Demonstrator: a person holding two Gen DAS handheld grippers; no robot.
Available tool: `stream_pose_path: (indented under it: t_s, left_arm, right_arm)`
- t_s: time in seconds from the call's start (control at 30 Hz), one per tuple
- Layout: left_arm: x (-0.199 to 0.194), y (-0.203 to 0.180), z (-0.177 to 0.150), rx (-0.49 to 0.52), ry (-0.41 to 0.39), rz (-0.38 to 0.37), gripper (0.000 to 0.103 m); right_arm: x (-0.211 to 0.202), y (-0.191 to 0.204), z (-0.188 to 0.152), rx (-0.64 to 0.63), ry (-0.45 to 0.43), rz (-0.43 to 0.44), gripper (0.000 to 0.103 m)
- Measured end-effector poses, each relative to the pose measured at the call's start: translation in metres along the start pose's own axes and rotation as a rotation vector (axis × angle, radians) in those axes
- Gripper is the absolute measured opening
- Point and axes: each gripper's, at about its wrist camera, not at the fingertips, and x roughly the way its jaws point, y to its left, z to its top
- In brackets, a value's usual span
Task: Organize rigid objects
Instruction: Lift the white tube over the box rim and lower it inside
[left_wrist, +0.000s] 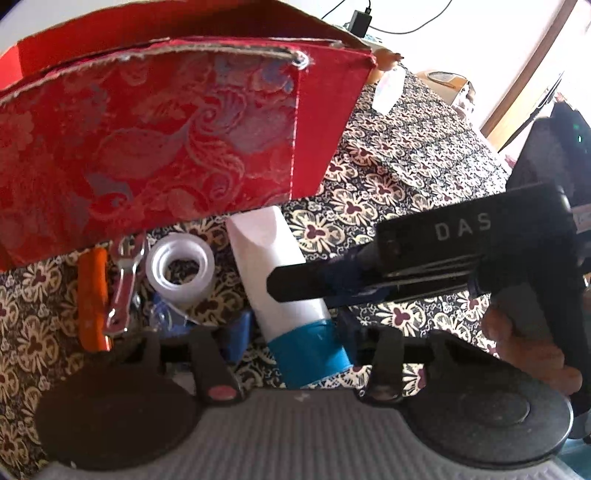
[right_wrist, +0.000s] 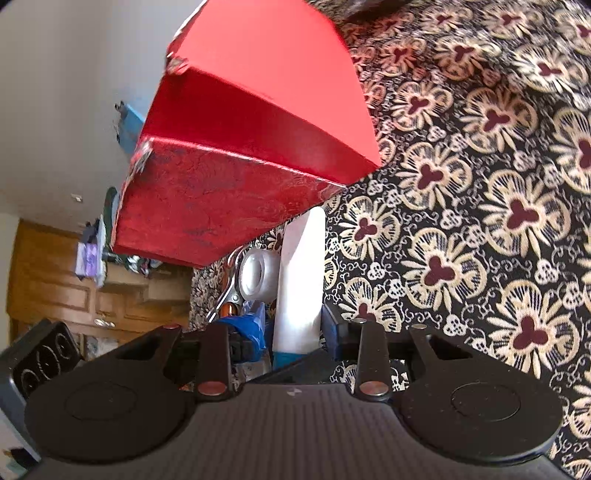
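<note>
**A:** What does the left camera see?

**B:** A white tube with a blue cap lies flat on the flowery cloth, just in front of the red box. Its cap end sits between the fingers of the left gripper. The jaws are partly open. One pad is right at the cap; the other has a little gap. Only this view shows the right gripper from the side. It reaches across the tube from the right, with a hand under it. Tape and orange pliers lie to the left.

**A:** And the right camera?

**B:** It looks along the tube, which runs up between its own two fingers. The box looks tipped, so the camera is rolled. This view alone shows plain red sides and wooden cupboards. The jaws are narrow around the tube, but I can't tell if they squeeze it.

**A:** How do they point?

**B:** Both slant down at the cloth.
</note>
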Motion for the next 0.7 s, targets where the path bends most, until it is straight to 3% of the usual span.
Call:
stream_pose_path:
  t_s: [0.27, 0.5, 0.7]
  left_arm:
    - [-0.010, -0.012, 0.010, 0.060, -0.018, -0.049, 0.042]
    - [-0.009, -0.040, 0.027, 0.166, -0.031, -0.112, 0.042]
    - [-0.032, -0.067, 0.052, 0.268, -0.111, -0.167, 0.041]
  right_arm:
    - [-0.027, -0.025, -0.002, 0.100, -0.040, 0.066, 0.011]
    - [-0.075, -0.032, -0.006, 0.122, -0.170, 0.048, 0.010]
    - [-0.123, -0.009, -0.002, 0.061, -0.309, 0.033, 0.010]
